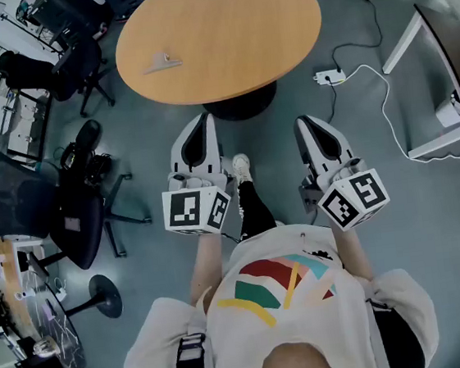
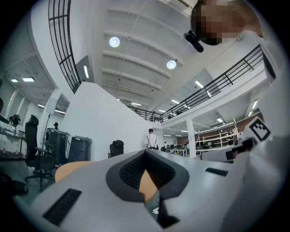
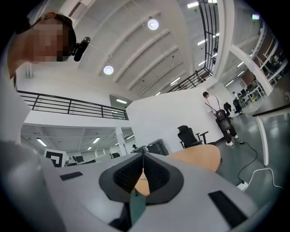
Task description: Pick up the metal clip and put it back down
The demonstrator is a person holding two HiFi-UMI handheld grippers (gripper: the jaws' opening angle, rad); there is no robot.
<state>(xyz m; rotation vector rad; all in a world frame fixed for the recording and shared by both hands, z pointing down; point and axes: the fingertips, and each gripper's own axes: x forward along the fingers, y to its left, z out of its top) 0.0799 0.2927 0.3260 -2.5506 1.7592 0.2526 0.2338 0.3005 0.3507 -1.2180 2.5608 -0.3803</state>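
A small metal clip lies on the left part of a round wooden table, far from both grippers. My left gripper and right gripper are held low in front of the person's body, short of the table's near edge, and point toward it. In the left gripper view the jaws of the left gripper meet at their tips with nothing between them. The right gripper is likewise shut and empty. Both gripper views tilt upward, with the table showing past the jaws.
Black office chairs stand left of the table beside cluttered desks. A power strip with a white cable lies on the grey floor to the right, near a white desk. A person stands beyond the table.
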